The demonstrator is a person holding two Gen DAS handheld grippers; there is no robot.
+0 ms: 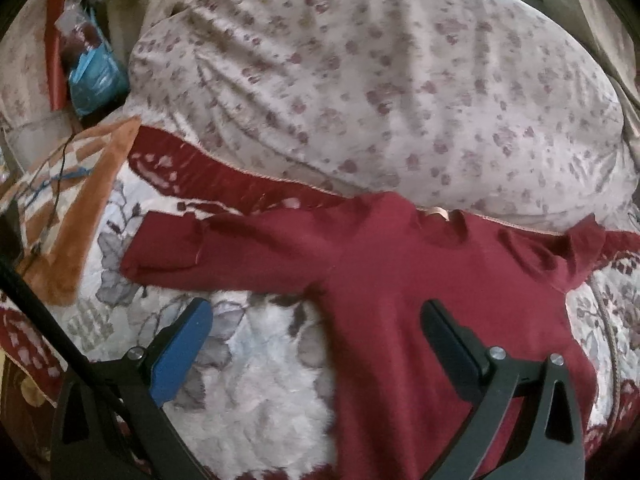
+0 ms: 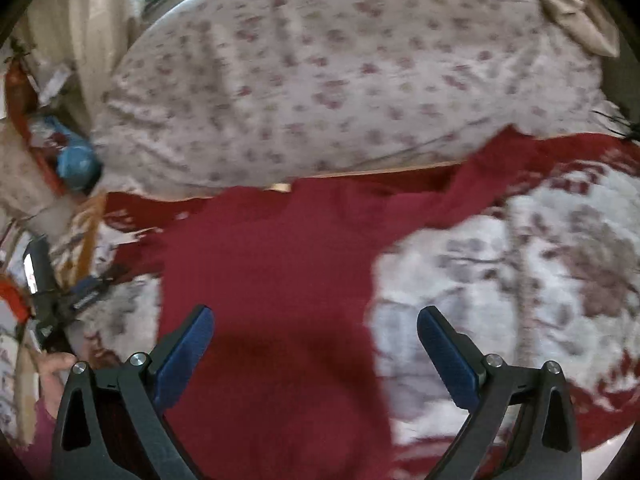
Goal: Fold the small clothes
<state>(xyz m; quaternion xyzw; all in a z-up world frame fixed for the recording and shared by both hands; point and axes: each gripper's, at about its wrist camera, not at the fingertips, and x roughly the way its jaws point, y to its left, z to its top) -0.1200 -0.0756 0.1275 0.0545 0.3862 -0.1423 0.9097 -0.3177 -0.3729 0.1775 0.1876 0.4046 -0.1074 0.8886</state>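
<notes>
A dark red long-sleeved top (image 1: 404, 264) lies spread flat on a floral blanket (image 1: 260, 380), neck toward the pillow, one sleeve stretched out to the left. It also shows in the right wrist view (image 2: 272, 280), with its other sleeve reaching up to the right. My left gripper (image 1: 316, 320) is open and empty, hovering over the top's left edge below the armpit. My right gripper (image 2: 316, 328) is open and empty, hovering over the top's body near its right edge. The other gripper (image 2: 60, 296) appears at the far left of the right wrist view.
A large floral pillow (image 1: 380, 80) lies just behind the top. An orange patterned cloth (image 1: 92, 208) lies to the left. A blue packet (image 1: 96, 80) and clutter sit at the back left. The floral blanket (image 2: 520, 272) extends to the right.
</notes>
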